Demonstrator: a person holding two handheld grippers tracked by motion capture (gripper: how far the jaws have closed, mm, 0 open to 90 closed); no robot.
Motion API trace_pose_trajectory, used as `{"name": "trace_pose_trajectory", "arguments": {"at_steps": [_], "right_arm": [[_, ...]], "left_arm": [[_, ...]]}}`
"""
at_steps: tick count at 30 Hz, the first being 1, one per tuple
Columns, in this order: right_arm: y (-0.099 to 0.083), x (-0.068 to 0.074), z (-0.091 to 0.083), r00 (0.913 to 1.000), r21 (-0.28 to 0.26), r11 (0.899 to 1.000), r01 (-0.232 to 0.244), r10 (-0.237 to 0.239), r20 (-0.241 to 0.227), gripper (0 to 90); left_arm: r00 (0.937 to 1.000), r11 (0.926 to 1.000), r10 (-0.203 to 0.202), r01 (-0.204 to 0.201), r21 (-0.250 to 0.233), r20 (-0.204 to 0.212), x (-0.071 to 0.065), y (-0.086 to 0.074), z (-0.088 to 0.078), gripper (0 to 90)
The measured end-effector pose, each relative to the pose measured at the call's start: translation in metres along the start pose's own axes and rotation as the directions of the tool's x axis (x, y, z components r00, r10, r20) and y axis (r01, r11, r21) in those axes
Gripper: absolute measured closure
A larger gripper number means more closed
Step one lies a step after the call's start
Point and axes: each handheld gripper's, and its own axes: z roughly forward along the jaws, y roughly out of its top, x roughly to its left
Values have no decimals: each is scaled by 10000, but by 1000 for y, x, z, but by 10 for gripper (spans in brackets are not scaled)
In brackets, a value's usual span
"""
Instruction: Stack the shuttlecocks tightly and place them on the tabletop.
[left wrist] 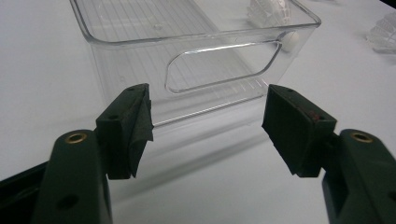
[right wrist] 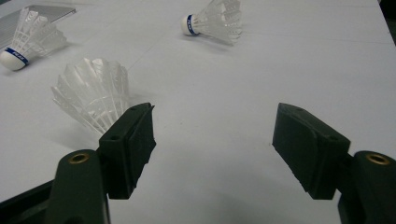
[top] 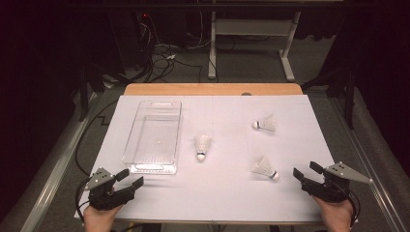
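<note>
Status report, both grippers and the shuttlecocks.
Left gripper open, right gripper open, both empty. Three shuttlecocks loose on table. Clear bin empty.

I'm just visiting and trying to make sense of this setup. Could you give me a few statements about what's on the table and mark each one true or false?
1. Three shuttlecocks lie on the white table: the middle shuttlecock, the far shuttlecock and the near shuttlecock. True.
2. One shuttlecock is already in the clear bin. False: the bin is empty.
3. The left gripper is open, close to the bin's near end. True.
4. The right gripper is clamped on the near shuttlecock. False: it is open and holds nothing.
5. The bin sits on the table's right side. False: it is on the left.
</note>
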Motion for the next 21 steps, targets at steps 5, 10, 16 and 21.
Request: {"name": "trace_pose_trajectory", "arguments": {"at_steps": [5,10,16,21], "right_arm": [[0,0,0,10000,-12,10000,-5,5,-48,296],[0,1,1,10000,80,10000,30,-30,-70,297],[0,1,2,9999,148,9999,78,-77,-66,296],[-1,1,2,9999,165,9998,76,-74,-73,296]], "left_arm": [[10000,10000,-82,82,-3,53,1,0,-1,336],[10000,10000,1,-1,47,83,0,1,-1,336],[9999,10000,-83,83,-14,148,-3,1,-1,336],[9999,10000,-39,39,-19,155,-6,2,-2,335]]}}
